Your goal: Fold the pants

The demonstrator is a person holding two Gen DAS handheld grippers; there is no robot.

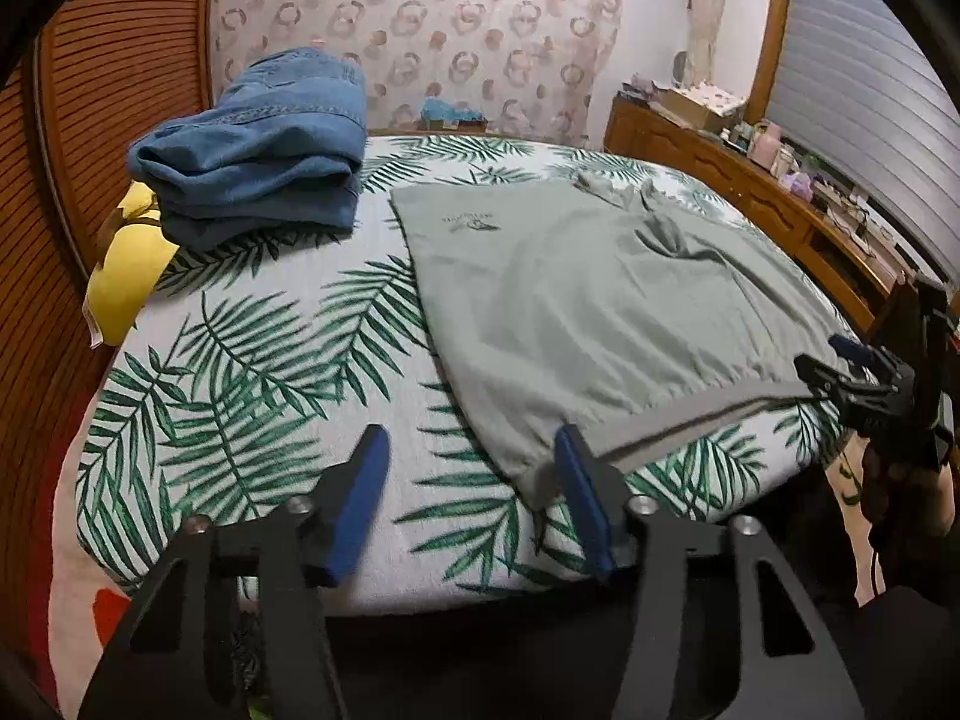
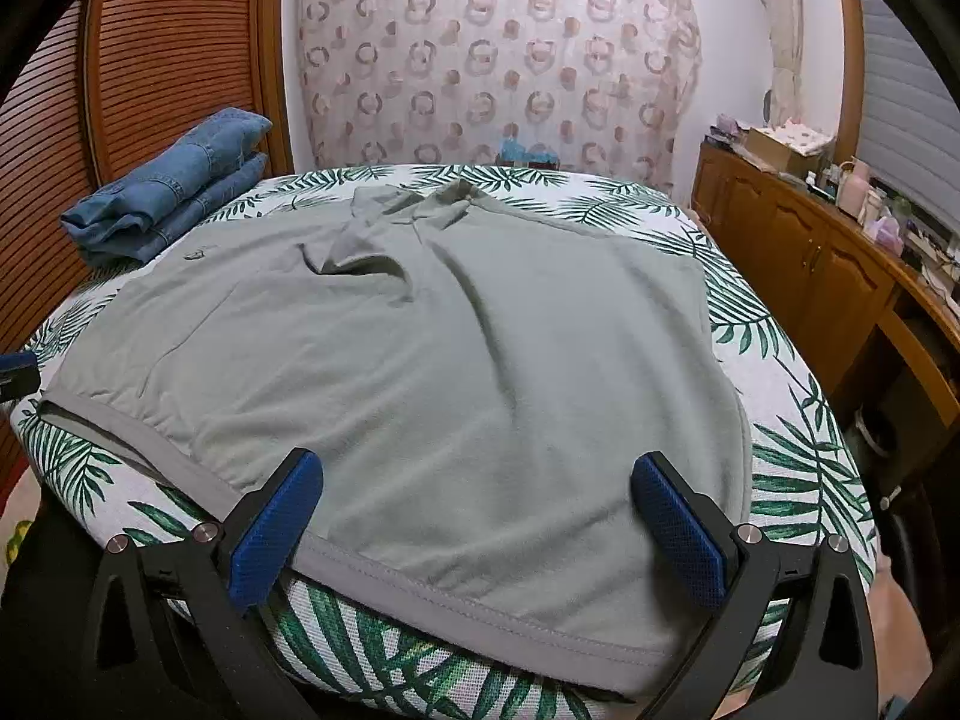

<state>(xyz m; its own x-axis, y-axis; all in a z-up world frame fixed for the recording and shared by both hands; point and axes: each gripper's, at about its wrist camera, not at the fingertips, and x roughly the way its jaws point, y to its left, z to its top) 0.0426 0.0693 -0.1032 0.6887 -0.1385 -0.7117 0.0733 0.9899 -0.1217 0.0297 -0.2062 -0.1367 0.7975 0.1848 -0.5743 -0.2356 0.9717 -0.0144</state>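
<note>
Grey-green pants (image 1: 576,300) lie spread flat on the bed, waistband toward me; they fill the right wrist view (image 2: 420,360). My left gripper (image 1: 471,468) is open and empty, over the near left corner of the waistband. My right gripper (image 2: 477,492) is open and empty, its fingers straddling the near right part of the waistband (image 2: 480,606). The right gripper also shows in the left wrist view (image 1: 852,366) at the waistband's right end.
The bed has a palm-leaf sheet (image 1: 252,360). Folded blue jeans (image 1: 264,150) lie at the far left, beside a yellow cushion (image 1: 129,276). A wooden louvred wardrobe (image 2: 156,60) stands at left, a cluttered wooden dresser (image 2: 798,240) at right.
</note>
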